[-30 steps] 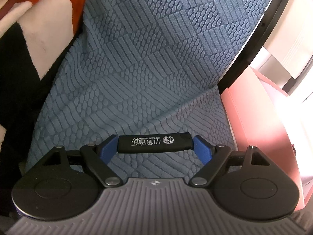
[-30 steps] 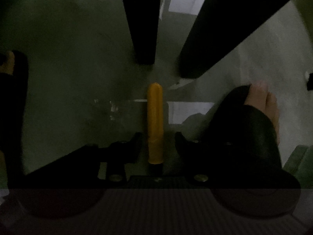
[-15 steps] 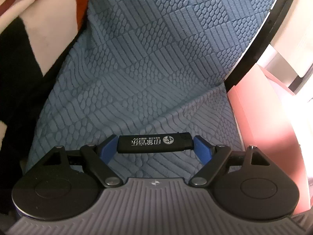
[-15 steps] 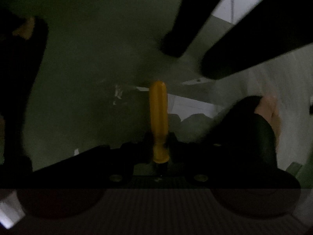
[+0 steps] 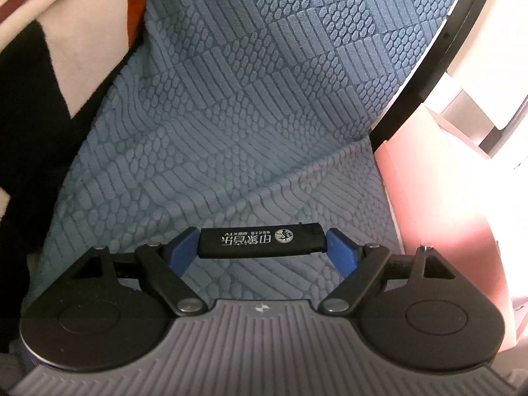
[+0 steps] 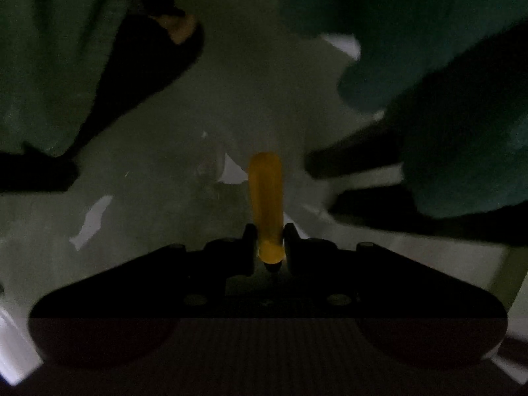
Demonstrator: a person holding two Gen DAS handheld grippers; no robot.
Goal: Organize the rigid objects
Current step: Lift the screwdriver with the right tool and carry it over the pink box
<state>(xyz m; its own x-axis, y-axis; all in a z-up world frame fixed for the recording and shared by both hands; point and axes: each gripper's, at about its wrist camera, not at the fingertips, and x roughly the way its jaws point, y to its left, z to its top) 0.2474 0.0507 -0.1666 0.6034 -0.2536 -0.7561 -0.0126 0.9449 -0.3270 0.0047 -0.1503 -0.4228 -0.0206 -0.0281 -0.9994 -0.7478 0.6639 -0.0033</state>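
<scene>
Left gripper [image 5: 263, 242]: pinches a black lighter [image 5: 260, 240] end to end between its blue pads [image 5: 181, 253]; the lighter lies crosswise with white print along its side.
Lighter's place: held just above a blue patterned cloth [image 5: 250, 99], not resting on it as far as can be told.
Container: a pink box [image 5: 439, 204] stands at the right edge of the left wrist view, touching the cloth's border; only its outer wall and rim show, so its contents cannot be told.
Other things, left wrist view: a red, white and black blanket [image 5: 49, 49] at the upper left beside the cloth; a black curved rim [image 5: 439, 52] runs along the cloth's right side.
Right gripper [image 6: 269, 247]: its jaws have just been closing and now press on the near end of a yellow stick [image 6: 266, 198], which points away from the camera.
Stick's place: in the grip, over a pale floor [image 6: 231, 105]; apart from it or not, the blur hides.
Right wrist view only: dim and smeared; a foot in a dark slipper [image 6: 158, 49] at the upper left, dark bars [image 6: 356, 161] at the right, green fabric [image 6: 462, 99] at the right.
Left wrist view only: bright and sharp; shows the cloth, blanket and box, none of which appear in the other view.
</scene>
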